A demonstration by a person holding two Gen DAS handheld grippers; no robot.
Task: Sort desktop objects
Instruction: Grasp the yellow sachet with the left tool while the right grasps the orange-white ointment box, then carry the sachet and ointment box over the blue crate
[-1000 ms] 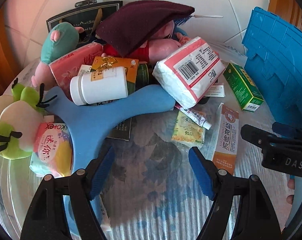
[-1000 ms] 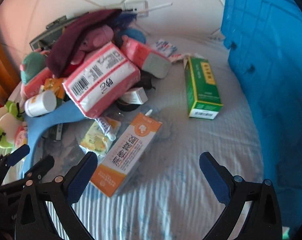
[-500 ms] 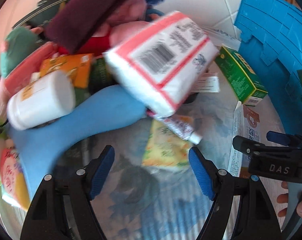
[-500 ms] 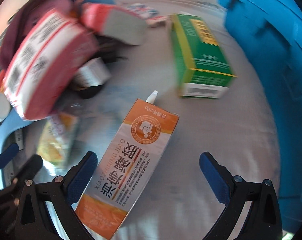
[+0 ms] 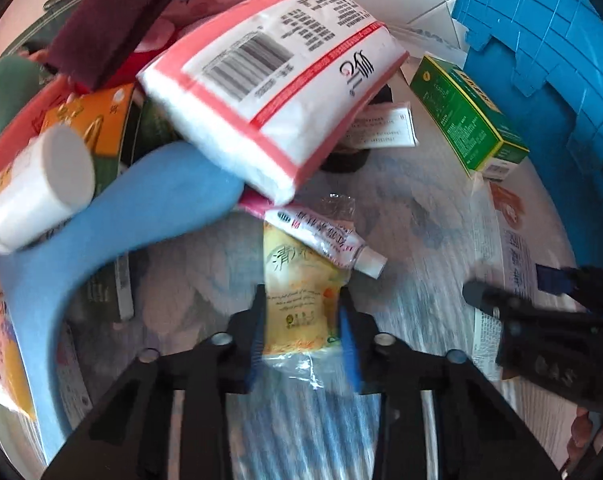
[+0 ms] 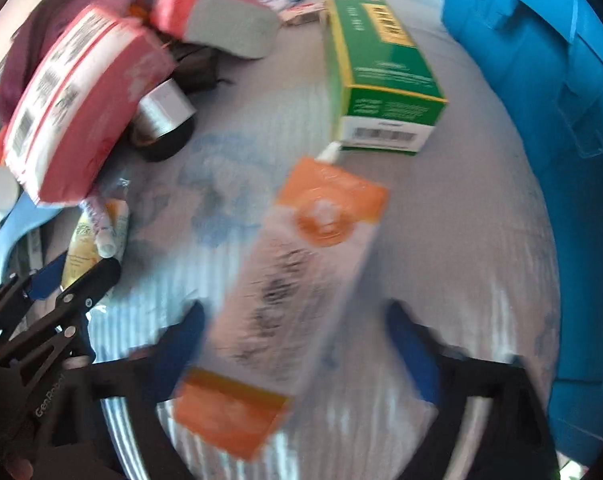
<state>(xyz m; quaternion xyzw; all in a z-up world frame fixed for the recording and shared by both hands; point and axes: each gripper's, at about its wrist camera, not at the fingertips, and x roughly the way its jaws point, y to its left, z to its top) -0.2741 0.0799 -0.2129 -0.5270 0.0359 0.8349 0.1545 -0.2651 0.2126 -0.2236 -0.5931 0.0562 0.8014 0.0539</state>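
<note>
While both tongs tilt steeply down, left tongs [image 5: 301,328] close on yellow sachet [image 5: 299,300], right tongs [image 6: 297,344] close around orange box [image 6: 297,280].

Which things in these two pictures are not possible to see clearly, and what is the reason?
- Orange box, right wrist view: print smeared by motion blur.
- Right claw, same view: blur hides whether its closing pads touch the box.
- Dark round object, left wrist view: mostly under the tissue pack.
- Blue bin: cut by the frame edge.

left gripper [image 5: 303,334] closing on yellow sachet [image 5: 297,300], small tube [image 5: 321,236] lying across sachet top
</note>
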